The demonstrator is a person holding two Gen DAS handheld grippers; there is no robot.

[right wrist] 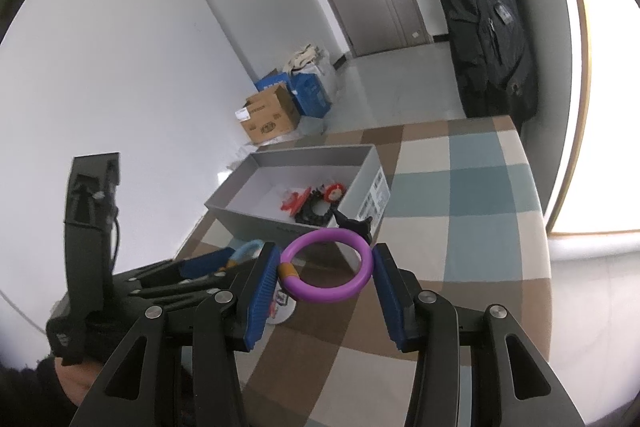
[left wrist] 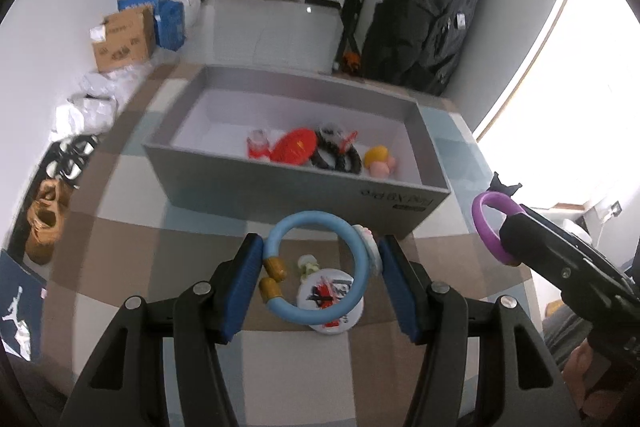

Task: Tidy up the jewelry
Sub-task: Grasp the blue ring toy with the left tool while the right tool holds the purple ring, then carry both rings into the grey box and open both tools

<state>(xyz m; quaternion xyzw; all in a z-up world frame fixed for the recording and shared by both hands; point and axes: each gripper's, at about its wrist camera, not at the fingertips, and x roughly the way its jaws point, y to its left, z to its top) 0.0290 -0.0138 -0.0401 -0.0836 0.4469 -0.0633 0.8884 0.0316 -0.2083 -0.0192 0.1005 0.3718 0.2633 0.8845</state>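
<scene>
The left gripper (left wrist: 320, 267) has its jaws closed partway on a blue bracelet (left wrist: 320, 269), held above the checked surface (left wrist: 132, 195) just before the grey box (left wrist: 304, 187). Only its view shows the round white badge (left wrist: 334, 307) lying beneath. The right gripper (right wrist: 326, 277) clamps a purple bracelet (right wrist: 326, 271) likewise; its view alone shows the box's label (right wrist: 378, 197).
</scene>
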